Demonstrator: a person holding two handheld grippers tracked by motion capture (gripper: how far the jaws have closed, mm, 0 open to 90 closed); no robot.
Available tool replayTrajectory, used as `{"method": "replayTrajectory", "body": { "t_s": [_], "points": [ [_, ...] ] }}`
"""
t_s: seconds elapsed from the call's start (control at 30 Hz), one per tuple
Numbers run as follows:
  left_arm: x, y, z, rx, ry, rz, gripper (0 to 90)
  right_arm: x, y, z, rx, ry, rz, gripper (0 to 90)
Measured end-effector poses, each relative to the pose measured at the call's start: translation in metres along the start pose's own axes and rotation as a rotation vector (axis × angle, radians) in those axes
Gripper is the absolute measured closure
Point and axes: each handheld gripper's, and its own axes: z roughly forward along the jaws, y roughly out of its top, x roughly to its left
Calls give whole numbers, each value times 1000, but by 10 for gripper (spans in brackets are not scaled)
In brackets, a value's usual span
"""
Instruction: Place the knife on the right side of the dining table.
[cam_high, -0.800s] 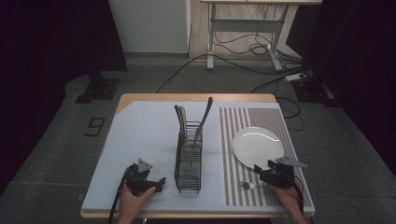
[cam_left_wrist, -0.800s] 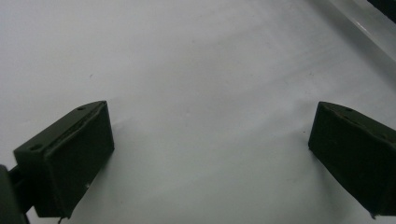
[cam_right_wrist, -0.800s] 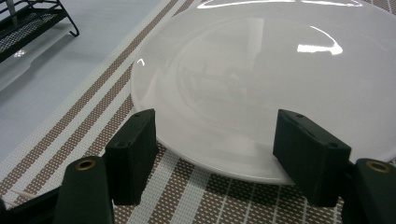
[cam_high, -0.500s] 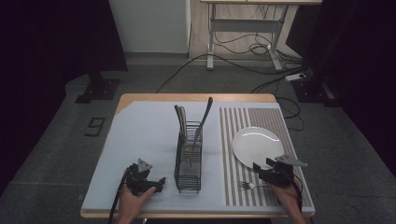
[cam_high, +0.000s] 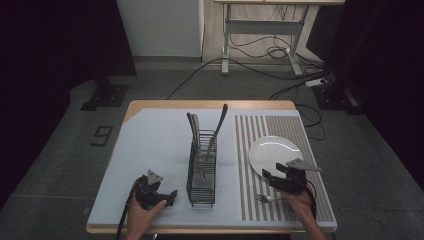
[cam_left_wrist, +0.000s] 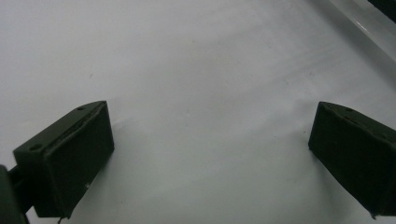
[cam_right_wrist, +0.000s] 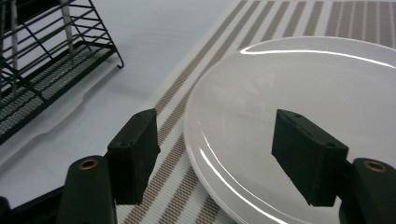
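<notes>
Left hand-held gripper (cam_high: 167, 196) wide apart over bare bench (cam_high: 150, 145), right hand-held gripper (cam_right_wrist: 215, 156) wide, empty, over white plate (cam_right_wrist: 299, 116), fork (cam_high: 267, 198) nearby

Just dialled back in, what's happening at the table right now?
A person holds a gripper in each hand, both open and empty. The right gripper sits at the near edge of the white plate on the striped mat, with a fork lying beside that hand. The left gripper rests low over the bare blue mat, next to the wire rack holding cutlery.
</notes>
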Motion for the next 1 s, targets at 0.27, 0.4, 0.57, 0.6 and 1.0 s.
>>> {"method": "replayTrajectory", "body": {
  "t_s": [0.27, 0.4, 0.57, 0.6, 1.0],
  "points": [
    [0, 0, 0, 0, 0, 0, 0, 11, 21, 10, -22, 45, -7, 315],
    [0, 0, 0, 0, 0, 0, 0, 14, 28, 13, -27, 55, -13, 317],
    [0, 0, 0, 0, 0, 0, 0, 20, 41, 19, -35, 82, -7, 325],
    [0, 0, 0, 0, 0, 0, 0, 21, 43, 21, -37, 84, -9, 327],
    [0, 0, 0, 0, -1, 0, 0, 38, 64, 39, -32, 123, -47, 356]
  ]
}}
